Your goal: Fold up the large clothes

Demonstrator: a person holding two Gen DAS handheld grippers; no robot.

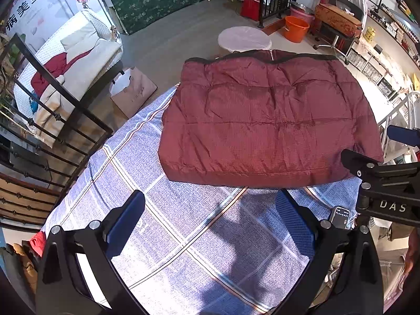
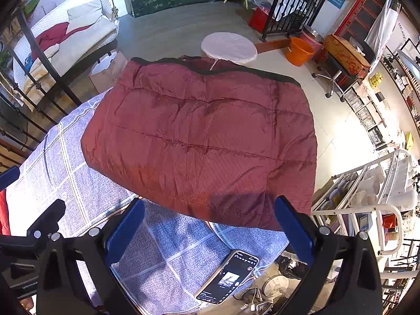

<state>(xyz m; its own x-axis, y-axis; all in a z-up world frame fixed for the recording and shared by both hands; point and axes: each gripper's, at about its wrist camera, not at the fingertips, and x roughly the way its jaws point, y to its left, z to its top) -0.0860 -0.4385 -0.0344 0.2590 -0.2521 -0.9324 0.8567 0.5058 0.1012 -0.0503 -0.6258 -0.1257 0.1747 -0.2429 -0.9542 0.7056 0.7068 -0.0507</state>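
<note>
On the checked surface (image 1: 162, 236), the folded maroon jacket (image 1: 265, 120) lies at 12 o'clock. Left tongs (image 1: 210, 225) and right tongs (image 2: 210, 231) gape wide, holding nothing. A phone (image 2: 228, 278) lies at 6 o'clock.

The letters "DAS" stand in white on the black body of the right gripper (image 1: 393, 204) where it enters the left wrist view. Large Chinese characters, among them "美业常", run across the wall banner (image 1: 39, 0) behind the swing seat. "WE ARE" reads down a white hanging sheet (image 2: 401, 31). The phone (image 2: 228, 278) screen's text is too small to read.
</note>
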